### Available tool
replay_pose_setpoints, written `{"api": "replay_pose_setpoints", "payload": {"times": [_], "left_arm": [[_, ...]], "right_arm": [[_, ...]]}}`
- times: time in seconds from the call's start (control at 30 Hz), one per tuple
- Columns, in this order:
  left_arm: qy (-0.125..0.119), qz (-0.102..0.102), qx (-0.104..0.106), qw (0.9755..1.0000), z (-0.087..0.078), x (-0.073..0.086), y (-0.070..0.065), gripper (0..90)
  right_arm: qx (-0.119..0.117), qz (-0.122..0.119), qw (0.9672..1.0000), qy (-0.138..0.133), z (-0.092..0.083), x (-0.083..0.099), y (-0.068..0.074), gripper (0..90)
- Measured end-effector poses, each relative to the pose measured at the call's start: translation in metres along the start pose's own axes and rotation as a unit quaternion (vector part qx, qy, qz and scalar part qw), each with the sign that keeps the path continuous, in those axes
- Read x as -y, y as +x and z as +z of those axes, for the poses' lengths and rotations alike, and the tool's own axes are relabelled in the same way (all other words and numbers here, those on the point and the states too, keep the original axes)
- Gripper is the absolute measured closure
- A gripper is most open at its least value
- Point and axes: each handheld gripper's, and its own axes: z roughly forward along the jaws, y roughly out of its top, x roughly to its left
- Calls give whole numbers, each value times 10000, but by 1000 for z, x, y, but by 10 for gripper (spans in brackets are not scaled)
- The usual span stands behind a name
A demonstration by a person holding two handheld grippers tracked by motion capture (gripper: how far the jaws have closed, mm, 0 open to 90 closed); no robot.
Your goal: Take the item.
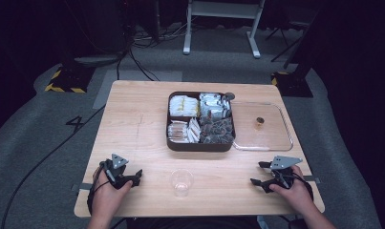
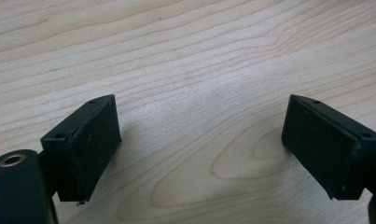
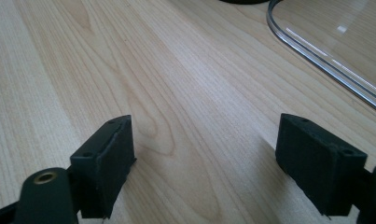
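Two grippers rest on the table (image 1: 133, 114) with nothing held: the left gripper (image 1: 133, 179) lies to the left of the clear cup (image 1: 181, 182), the right gripper (image 1: 262, 174) to the cup's right, and both stand with jaws spread wide over bare wood. The cup stands upright between them near the front edge, well apart from each. Risk – the cup looks light and thin-walled, so a hard or off-centre squeeze could crush it or tip it toward the edge. Beyond the cup sits the dark compartment tray (image 1: 200, 144) of wrapped packets; just right of it lies the transparent lid (image 1: 276, 145) with a small brown knob. Nothing stands between either gripper and the cup
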Motion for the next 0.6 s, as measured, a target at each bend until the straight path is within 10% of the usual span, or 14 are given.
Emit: {"api": "replay_pose_setpoints", "payload": {"times": [0.6], "left_arm": [[-28, -47, 66, 10000, -20, -23, -9, 298]], "right_arm": [[-2, -6, 10000, 9, 0, 0, -1, 194]]}}
